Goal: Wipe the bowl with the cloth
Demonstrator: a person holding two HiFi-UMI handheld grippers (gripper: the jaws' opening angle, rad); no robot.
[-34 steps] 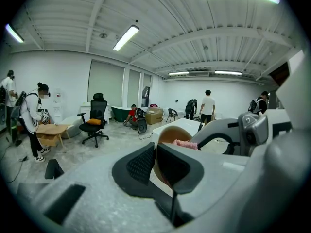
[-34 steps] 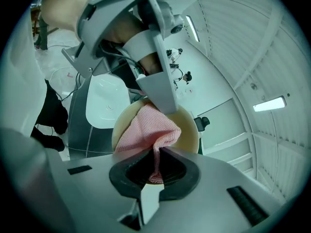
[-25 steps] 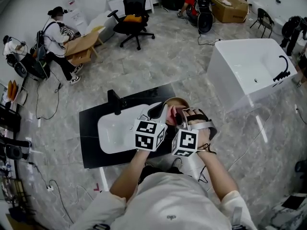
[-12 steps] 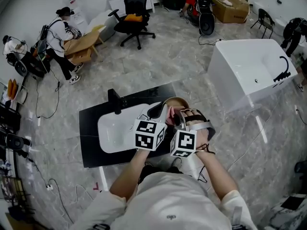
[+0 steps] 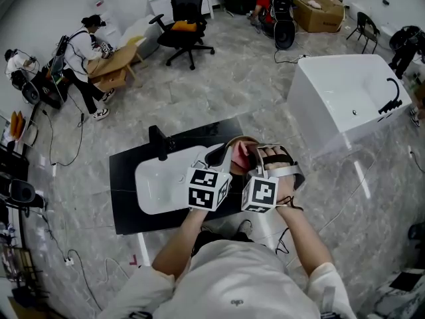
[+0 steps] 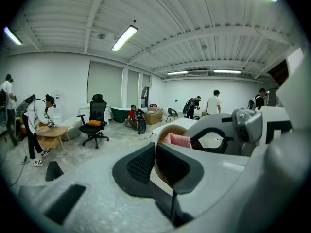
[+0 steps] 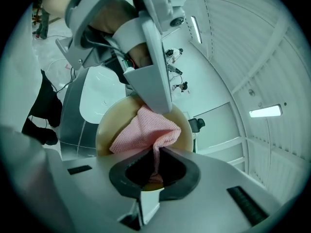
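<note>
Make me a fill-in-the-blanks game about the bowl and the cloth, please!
The cloth is coloured ___.
The right gripper is shut on the ___.
The left gripper is shut on the rim of the tan ___.
Missing words: pink; cloth; bowl.

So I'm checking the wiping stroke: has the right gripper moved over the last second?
Yes, slightly. In the head view the right gripper, shut on the cloth, shifted up and to the right, away from the white sink.
</note>
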